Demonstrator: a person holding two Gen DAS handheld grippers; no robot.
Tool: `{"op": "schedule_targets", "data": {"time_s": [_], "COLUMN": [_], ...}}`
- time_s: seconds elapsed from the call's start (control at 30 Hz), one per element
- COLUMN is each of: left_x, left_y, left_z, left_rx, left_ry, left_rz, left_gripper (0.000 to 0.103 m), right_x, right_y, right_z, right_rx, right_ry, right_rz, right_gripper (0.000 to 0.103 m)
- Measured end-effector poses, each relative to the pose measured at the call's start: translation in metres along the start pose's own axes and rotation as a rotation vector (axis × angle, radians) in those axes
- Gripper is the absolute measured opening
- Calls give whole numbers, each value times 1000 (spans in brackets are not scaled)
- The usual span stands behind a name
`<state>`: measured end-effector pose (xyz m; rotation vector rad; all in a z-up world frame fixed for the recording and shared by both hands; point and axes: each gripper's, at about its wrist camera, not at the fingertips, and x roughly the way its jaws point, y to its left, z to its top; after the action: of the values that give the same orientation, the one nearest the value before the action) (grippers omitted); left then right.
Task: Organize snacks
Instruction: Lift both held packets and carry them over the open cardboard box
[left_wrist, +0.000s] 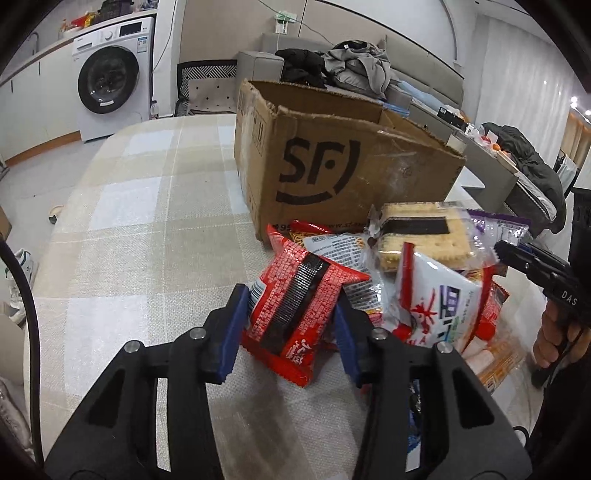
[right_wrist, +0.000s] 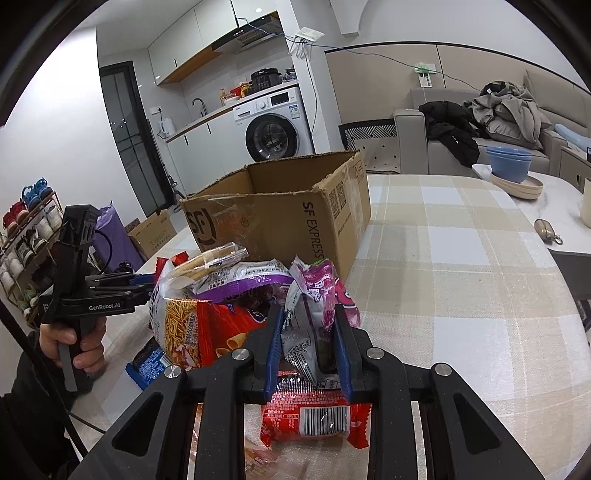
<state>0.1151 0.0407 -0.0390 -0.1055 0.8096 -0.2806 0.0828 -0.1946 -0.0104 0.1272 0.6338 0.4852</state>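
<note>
The left gripper (left_wrist: 290, 317) is shut on a red snack pack (left_wrist: 295, 314), long side pointing away twd the SF cardboard box (left_wrist: 332, 162) just behind the pile. The right gripper (right_wrist: 308, 343) pinches a purple snack pack (right_wrist: 314, 317), standing up, box straight ahead & close.

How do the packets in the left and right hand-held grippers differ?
The left hand-held gripper clamps a red packet with a black stripe, lying low on the table. The right hand-held gripper clamps a purple-and-silver packet that stands upright above the pile. The red packet looks flat and wide; the purple one is crumpled. Both are sealed snacks held near the cardboard box.
</note>
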Motion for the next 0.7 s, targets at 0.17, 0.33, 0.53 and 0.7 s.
{"op": "schedule_targets", "data": {"time_s": [0.17,0.33,0.53,0.7], "left_x": [-24,-36,-51,-69], "left_y": [-4,-4,-9,-18], "left_z": [-3,-5,-5,0], "left_rx": [-9,-17,-11,3], "left_ry": [-48,-61,-89,-135], "left_rz": [0,5,8,12], "left_gripper": [41,41,41,41], "right_x": [-5,-7,-19,-34], "right_y": [1,-1,-4,-2], "right_z": [0,1,2,4], "right_rx": [-7,-5,9,11], "right_ry": [-27,-36,-77,-137], "right_rz": [-1,-2,-3,15], "right_gripper": [21,20,20,20]}}
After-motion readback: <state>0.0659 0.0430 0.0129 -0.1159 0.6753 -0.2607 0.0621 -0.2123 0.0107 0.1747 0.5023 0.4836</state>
